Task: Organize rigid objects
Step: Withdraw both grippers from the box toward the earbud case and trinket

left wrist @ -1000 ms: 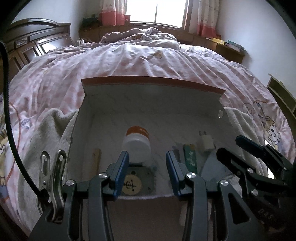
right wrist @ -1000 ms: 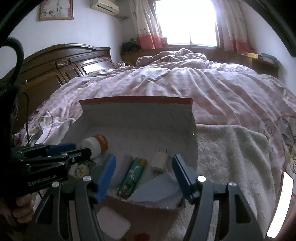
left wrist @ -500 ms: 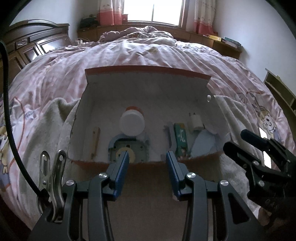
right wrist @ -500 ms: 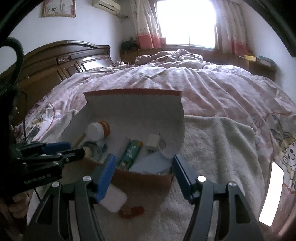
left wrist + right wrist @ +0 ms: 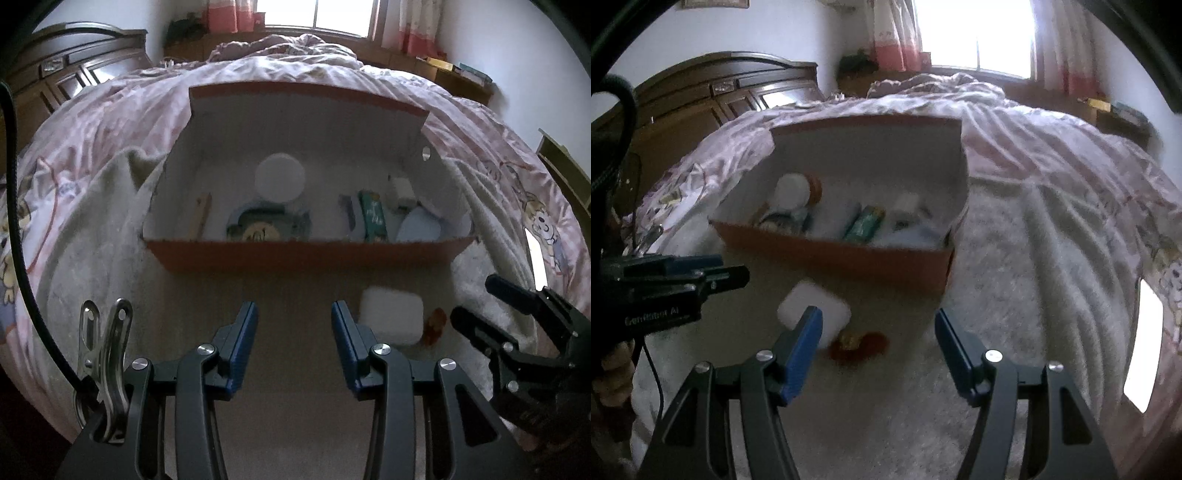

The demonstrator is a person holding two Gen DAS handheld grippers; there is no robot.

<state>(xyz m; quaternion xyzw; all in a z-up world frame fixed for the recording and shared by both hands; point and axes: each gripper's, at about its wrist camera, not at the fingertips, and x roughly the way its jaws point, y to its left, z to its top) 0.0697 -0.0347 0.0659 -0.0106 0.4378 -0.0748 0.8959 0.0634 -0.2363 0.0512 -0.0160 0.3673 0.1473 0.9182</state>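
Observation:
An open orange cardboard box (image 5: 306, 254) (image 5: 849, 254) sits on a beige blanket on the bed. Inside lie a white bottle (image 5: 280, 178) with an orange cap (image 5: 815, 187), a green packet (image 5: 373, 216) (image 5: 864, 223), a white charger plug (image 5: 400, 190), a wooden stick (image 5: 199, 216) and a round-faced card (image 5: 258, 230). In front of the box lie a white rectangular block (image 5: 391, 320) (image 5: 814, 312) and a small red object (image 5: 434, 325) (image 5: 858, 343). My left gripper (image 5: 294, 343) is open and empty, before the box. My right gripper (image 5: 879, 350) is open and empty, just above the red object.
The pink quilt (image 5: 1052, 140) covers the bed around the blanket. A dark wooden headboard (image 5: 713, 96) stands at the left. A shelf edge (image 5: 565, 166) shows at the right. A window (image 5: 975, 33) is at the far end.
Both grippers have pulled back out of the box toward the near side. The white block and red object in front of the box have come into view.

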